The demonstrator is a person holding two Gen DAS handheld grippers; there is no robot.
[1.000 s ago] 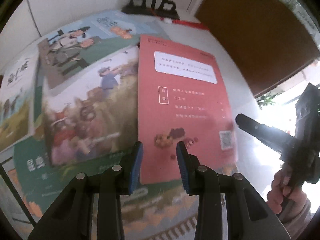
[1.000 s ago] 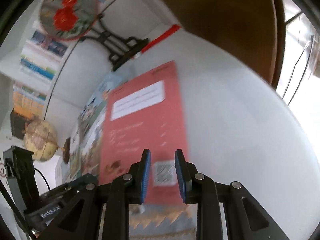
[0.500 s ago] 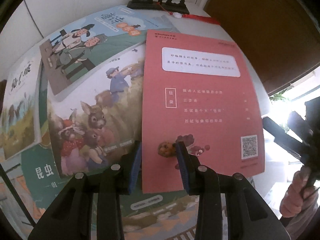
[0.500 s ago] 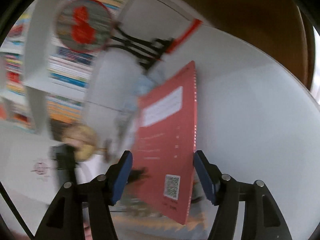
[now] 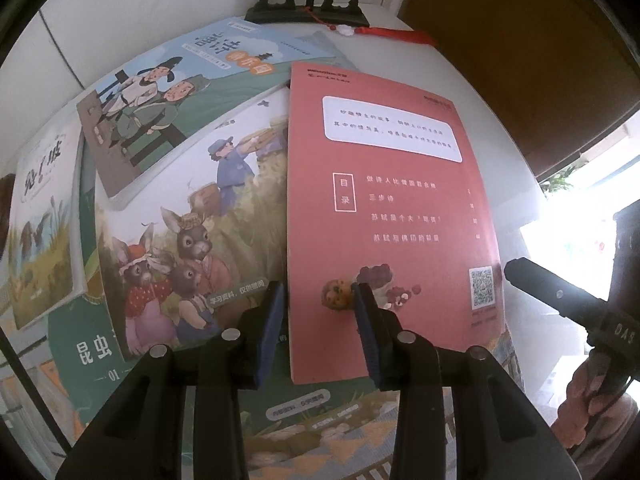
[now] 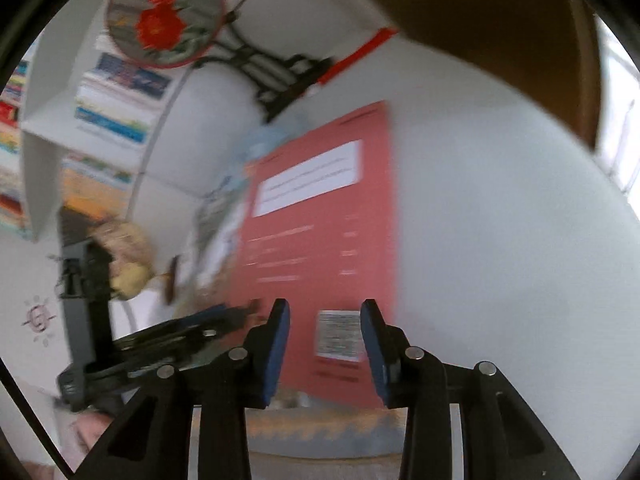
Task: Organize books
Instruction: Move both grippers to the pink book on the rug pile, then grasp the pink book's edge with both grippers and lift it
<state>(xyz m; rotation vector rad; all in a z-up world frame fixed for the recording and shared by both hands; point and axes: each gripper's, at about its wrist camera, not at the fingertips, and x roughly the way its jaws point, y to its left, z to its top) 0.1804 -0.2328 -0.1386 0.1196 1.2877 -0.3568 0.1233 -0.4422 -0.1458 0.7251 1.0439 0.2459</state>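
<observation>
The red book (image 5: pixel 384 216) lies flat on the pile, back cover up, hiding the right part of the rabbit book (image 5: pixel 192 240); a green book (image 5: pixel 84 356) below shows only at its edges. The right wrist view is blurred, its print unreadable. The white surface (image 6: pixel 500 240) meets a brown panel (image 5: pixel 520 48) and a black stand (image 5: pixel 308 4). The left gripper (image 5: pixel 318 308) points steeply down, jaws apart over the red book's lower left corner, grasping nothing. The right gripper (image 6: pixel 325 336) is closing, jaws empty

A black stand (image 5: pixel 308 4), red tassel (image 5: pixel 394 35) and globe (image 6: pixel 126 258) share the white table (image 6: pixel 500 240).
</observation>
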